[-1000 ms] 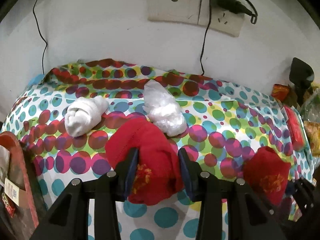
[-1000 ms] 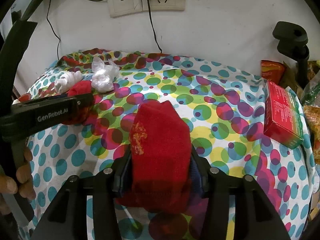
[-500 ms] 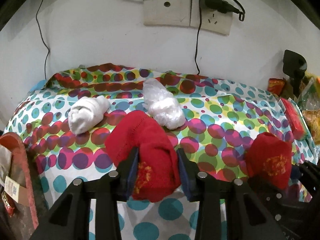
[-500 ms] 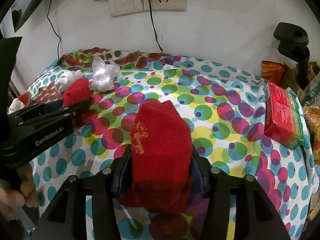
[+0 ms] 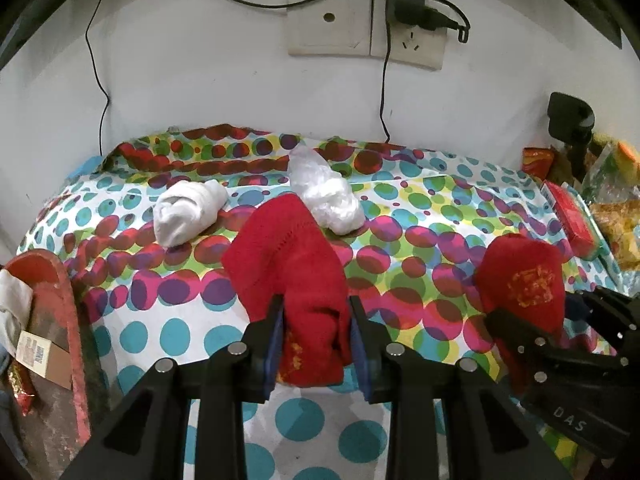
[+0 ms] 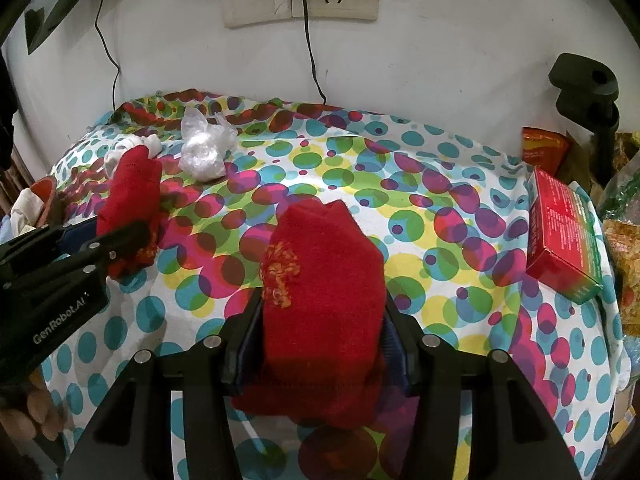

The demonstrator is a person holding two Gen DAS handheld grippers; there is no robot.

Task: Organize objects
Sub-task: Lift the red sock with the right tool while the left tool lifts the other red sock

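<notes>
Left gripper (image 5: 316, 336) jaws closing on a red sock (image 5: 296, 272), right gripper (image 6: 320, 332) clamping its twin red sock (image 6: 324, 292) well apart to the right, both socks' long axes pointing toward the wall.

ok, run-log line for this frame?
left claw: closing on red sock | right claw: gripping second red sock | white sock: on table
</notes>
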